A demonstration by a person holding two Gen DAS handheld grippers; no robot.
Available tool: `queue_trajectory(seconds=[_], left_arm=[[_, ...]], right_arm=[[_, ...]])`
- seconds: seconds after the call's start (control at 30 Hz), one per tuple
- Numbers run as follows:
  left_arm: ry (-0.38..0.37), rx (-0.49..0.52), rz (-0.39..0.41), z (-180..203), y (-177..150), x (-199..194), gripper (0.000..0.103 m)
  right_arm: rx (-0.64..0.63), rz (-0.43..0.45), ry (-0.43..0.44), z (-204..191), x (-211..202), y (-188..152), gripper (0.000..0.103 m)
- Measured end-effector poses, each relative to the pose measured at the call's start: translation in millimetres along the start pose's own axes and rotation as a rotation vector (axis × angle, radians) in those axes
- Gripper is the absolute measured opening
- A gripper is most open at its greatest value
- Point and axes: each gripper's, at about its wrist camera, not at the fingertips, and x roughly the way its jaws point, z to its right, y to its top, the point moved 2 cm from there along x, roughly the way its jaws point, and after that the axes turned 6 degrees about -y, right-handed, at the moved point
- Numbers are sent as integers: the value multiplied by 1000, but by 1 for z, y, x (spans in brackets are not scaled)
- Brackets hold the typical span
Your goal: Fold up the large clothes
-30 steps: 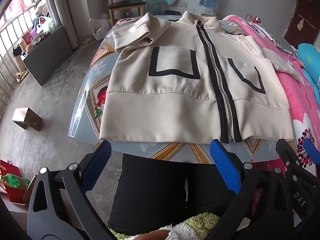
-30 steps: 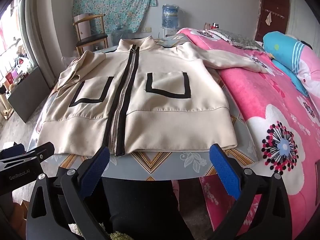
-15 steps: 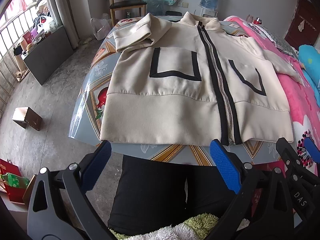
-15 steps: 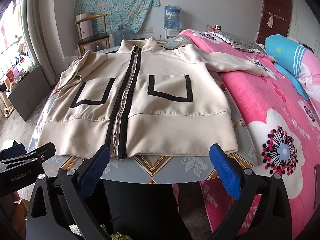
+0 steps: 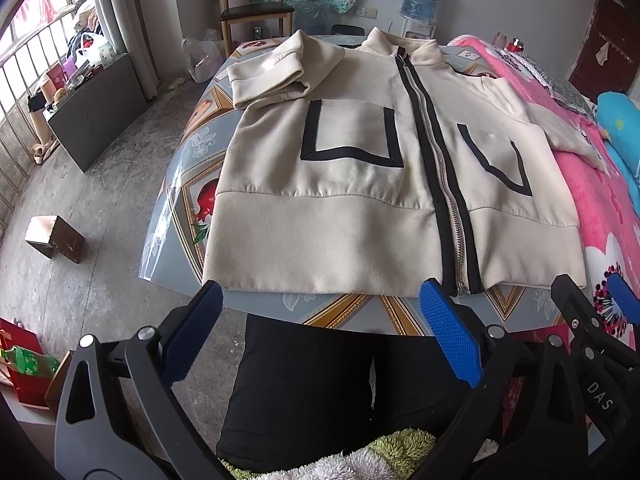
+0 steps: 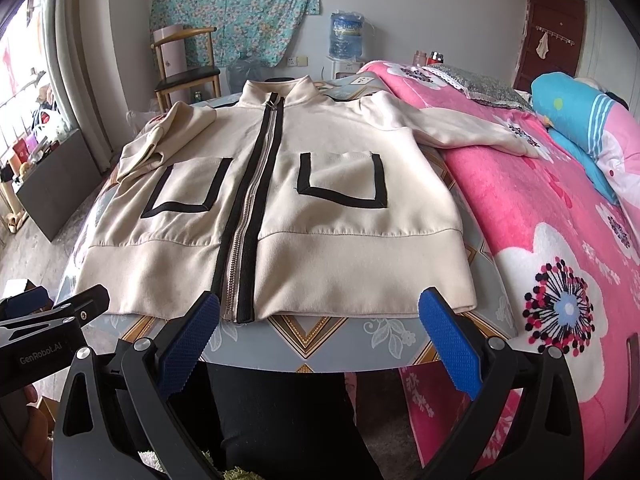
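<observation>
**A:** Which step is this reckoned to be? The cream jacket [image 5: 360,200] is laid flat, zipped, front up on the desk [image 5: 188,184], filling the middle of the frame. Nothing looks folded except the one sleeve [image 5: 276,72] doubled over at the upper left of the left view.

**B:** The very start, it's guessed. The left gripper [image 5: 320,332] and right gripper [image 6: 318,336] are both held spread wide with nothing between the blue pads, low in frame, just short of the hem.

**A:** So what's needed next?

**B:** Probably the other sleeve [image 6: 472,128] should be dealt with first. It's draped off the desk onto the pink bed [image 6: 560,216] at the right of the right view, so it'd have to be pinched near the cuff and brought across the chest.

**A:** Anything in the way?

**B:** Not much. The chair [image 6: 188,72] and water bottle [image 6: 344,36] are well back. Slippery desk cover, maybe.
</observation>
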Motion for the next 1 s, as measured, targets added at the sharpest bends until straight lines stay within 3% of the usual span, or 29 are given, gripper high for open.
queue_trajectory(seconds=[1.0], left_arm=[[-1, -4, 3, -8, 1, -1, 95]], right_arm=[[-6, 5, -3, -4, 0, 1, 97]])
